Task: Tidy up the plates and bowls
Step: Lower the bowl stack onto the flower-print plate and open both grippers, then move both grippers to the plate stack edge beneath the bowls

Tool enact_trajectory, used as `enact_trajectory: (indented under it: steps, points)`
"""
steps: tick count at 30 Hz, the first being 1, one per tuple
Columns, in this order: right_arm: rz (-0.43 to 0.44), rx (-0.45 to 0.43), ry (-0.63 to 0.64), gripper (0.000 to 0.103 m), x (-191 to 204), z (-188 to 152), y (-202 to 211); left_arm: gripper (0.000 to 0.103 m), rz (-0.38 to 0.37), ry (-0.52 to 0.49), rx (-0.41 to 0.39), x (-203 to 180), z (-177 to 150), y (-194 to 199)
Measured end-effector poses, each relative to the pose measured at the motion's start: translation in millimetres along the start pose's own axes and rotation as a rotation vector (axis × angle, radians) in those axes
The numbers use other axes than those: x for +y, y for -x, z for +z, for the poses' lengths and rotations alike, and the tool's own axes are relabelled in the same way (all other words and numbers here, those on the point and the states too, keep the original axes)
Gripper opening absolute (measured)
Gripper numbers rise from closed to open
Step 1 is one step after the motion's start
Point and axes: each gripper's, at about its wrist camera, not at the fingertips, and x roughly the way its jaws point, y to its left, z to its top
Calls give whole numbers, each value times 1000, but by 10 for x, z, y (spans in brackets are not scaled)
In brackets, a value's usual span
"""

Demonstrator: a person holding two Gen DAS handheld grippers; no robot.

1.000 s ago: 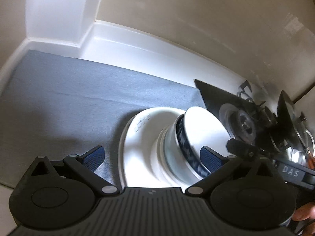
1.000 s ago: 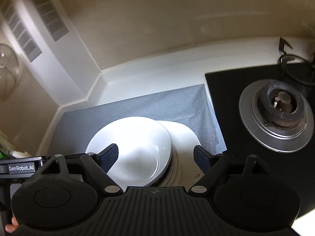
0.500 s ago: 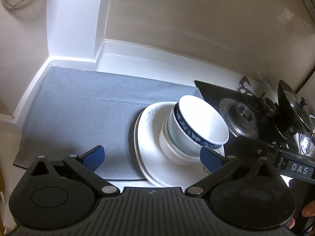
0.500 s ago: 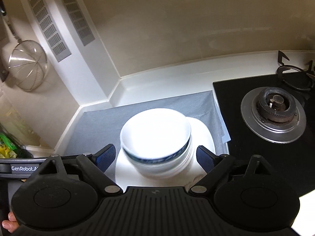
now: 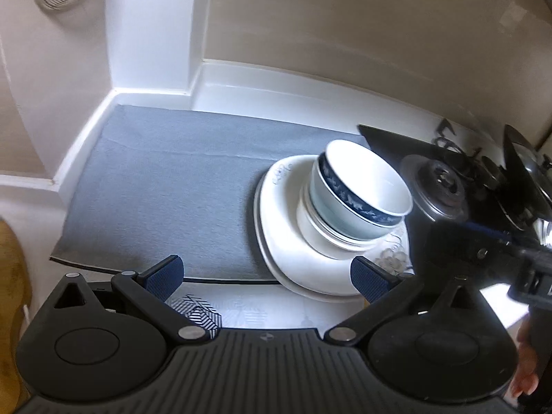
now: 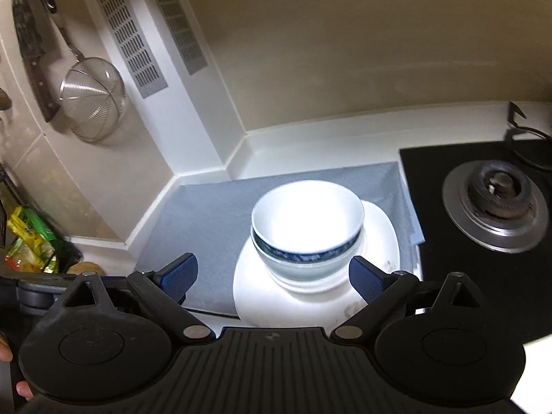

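Neatly Stacked: Bowls on Plates Beside the Stove

A blue-banded bowl (image 5: 362, 189) sits nested in a white bowl (image 5: 317, 234) atop stacked white plates (image 5: 286, 241), at the right end of a grey mat (image 5: 165, 186) on the white tabletop (image 5: 310, 93), just beside the black gas stove (image 6: 483, 214). The left tongs (image 5: 265, 277) stand wide apart, gripping nothing, the stack beyond their tips. The right tongs (image 6: 272, 274) are opening, their blue pads clear of the crockery. A wire strainer (image 6: 93, 100) hangs on the wall at left.
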Motion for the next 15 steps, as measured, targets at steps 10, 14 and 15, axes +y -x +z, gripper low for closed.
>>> enact_trajectory:
  steps: [10, 14, 15]
  points:
    - [111, -1, 53, 98, -526, 236, 10, 103, 141, 70, 36, -401, 37, -199]
    - [146, 20, 53, 98, -790, 287, -80, 103, 186, 106, 54, -542, 52, -272]
    - [159, 28, 51, 98, -841, 293, -105, 103, 197, 114, 56, -571, 52, -288]
